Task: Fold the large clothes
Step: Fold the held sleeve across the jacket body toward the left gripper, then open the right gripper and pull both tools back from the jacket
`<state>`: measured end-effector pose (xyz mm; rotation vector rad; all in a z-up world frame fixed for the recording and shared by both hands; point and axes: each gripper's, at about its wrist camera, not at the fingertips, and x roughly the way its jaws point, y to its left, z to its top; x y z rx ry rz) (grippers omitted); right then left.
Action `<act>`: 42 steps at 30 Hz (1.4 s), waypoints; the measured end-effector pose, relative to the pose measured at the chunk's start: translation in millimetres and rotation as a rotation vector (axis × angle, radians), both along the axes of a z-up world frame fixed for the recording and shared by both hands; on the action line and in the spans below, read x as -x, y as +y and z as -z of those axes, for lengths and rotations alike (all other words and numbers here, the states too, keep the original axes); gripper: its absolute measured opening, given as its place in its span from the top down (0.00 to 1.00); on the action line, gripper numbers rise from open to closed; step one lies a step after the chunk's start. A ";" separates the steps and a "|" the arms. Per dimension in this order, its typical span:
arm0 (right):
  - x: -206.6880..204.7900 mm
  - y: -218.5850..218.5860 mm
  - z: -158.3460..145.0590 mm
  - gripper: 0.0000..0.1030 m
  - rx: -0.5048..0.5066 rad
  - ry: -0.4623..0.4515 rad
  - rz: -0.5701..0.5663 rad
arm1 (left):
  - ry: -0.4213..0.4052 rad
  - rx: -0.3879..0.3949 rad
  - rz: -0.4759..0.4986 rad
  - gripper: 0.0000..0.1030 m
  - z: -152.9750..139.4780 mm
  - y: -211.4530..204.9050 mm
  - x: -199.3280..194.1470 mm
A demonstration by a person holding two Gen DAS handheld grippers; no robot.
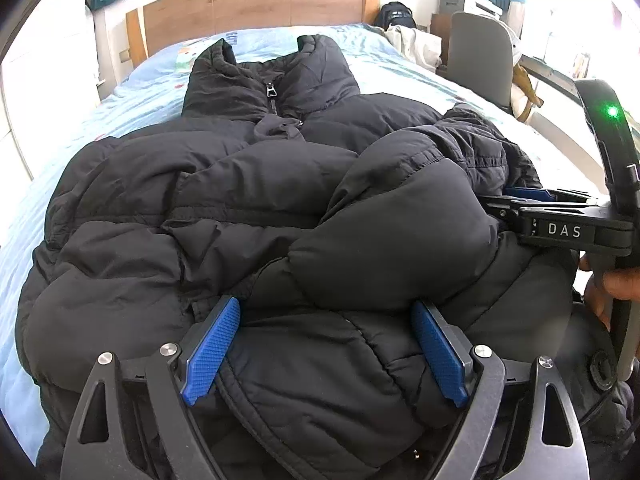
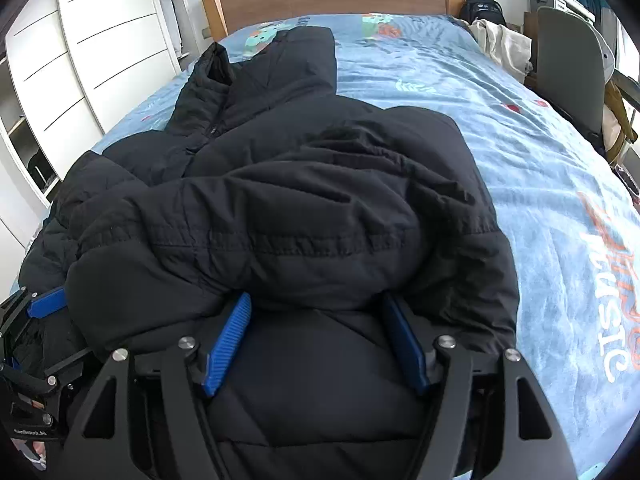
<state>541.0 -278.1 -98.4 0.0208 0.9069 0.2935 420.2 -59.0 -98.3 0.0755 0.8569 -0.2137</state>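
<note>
A black puffer jacket [image 1: 224,184] lies front-up on the bed, collar toward the headboard, sleeves folded over its body. It also fills the right wrist view [image 2: 304,200]. My left gripper [image 1: 326,312] is open, its blue pads [image 1: 212,350] straddling the jacket's near hem. My right gripper [image 2: 318,308] is open too, its pads [image 2: 230,338] either side of the hem's puffed panel. The right gripper also shows in the left wrist view [image 1: 532,196] at the jacket's right edge. The left gripper's pad [image 2: 46,302] shows at the left of the right wrist view.
The bed has a light blue printed cover [image 2: 540,168] and a wooden headboard [image 1: 256,4]. A white wardrobe [image 2: 92,40] stands to the left. A grey chair [image 2: 568,64], a backpack [image 1: 396,14] and pale clothes [image 2: 504,48] are at the right.
</note>
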 end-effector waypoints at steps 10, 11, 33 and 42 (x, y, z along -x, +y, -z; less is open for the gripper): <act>66.4 -2.2 -41.5 0.35 -0.052 -0.072 -0.020 | -0.018 -0.002 -0.007 0.16 -14.4 5.4 19.1; 70.9 -0.9 -36.7 0.35 -0.049 -0.057 -0.028 | -0.014 -0.001 -0.010 0.16 -14.6 5.7 19.7; 176.9 18.0 -115.7 0.35 0.007 -0.077 0.034 | -0.149 -0.084 -0.171 0.16 -118.3 63.4 135.8; 228.3 18.8 -155.3 0.35 0.007 -0.148 0.043 | -0.204 -0.103 -0.182 0.16 -140.8 79.9 194.9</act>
